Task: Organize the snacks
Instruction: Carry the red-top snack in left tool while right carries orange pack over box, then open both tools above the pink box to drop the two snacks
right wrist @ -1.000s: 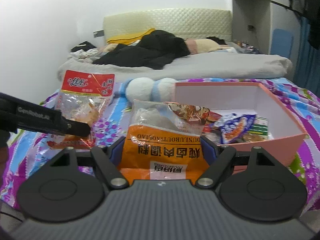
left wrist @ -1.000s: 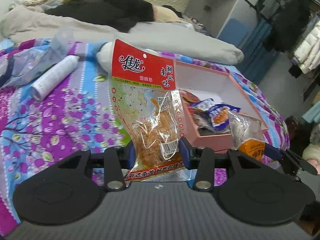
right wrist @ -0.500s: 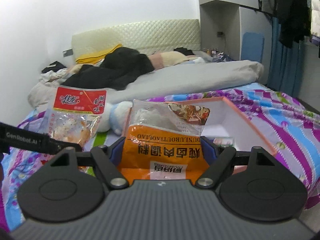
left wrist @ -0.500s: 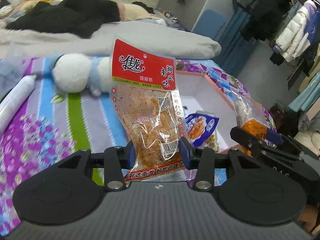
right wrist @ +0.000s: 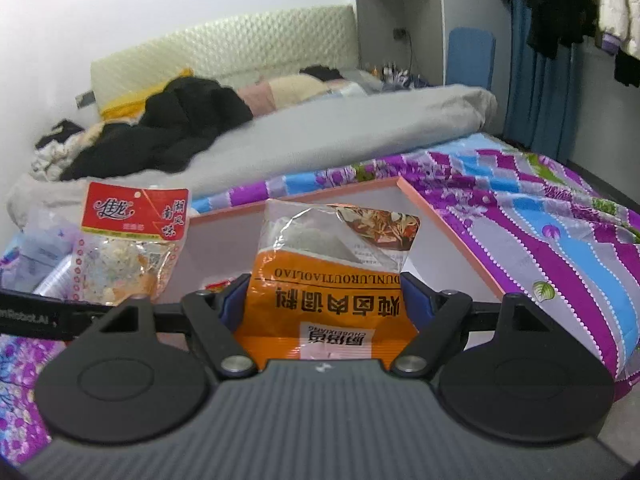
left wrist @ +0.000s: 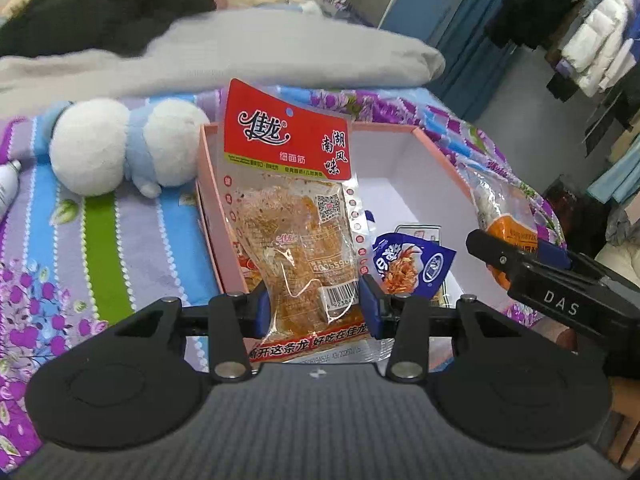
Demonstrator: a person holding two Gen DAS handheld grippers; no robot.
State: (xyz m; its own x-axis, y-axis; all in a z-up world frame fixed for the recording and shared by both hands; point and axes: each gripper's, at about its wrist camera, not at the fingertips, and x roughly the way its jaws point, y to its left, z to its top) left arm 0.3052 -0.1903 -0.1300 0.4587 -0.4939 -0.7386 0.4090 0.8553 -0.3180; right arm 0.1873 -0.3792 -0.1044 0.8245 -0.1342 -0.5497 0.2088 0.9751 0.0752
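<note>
L tool (left wrist: 316,306) is pinching the lower part of a red-topped snack pack (left wrist: 298,216), clear w/ orange-brown contents, blue pads pressed on both sides; the pack stands upright over the near-left corner of the pink box (left wrist: 208,216). R tool (right wrist: 322,300) is clamped on an orange seasoning pack (right wrist: 332,276), print upside down in the R wrist view, clear top half showing grey-white contents, held upright over the box's near part. In the L wrist view the R tool reaches in from the right w/ its orange pack above the box's right wall. The box is open, white inside, lying on a purple floral bedspread (left wrist: 100,240); a blue snack pouch (left wrist: 412,264) and at least 1 more packet lie at its near end, the far part looks bare. A white-and-blue plush toy (left wrist: 124,148) lies on the bed just left of the box. Grey duvet (right wrist: 340,128) and black clothes (right wrist: 172,128) lie farther back.
</note>
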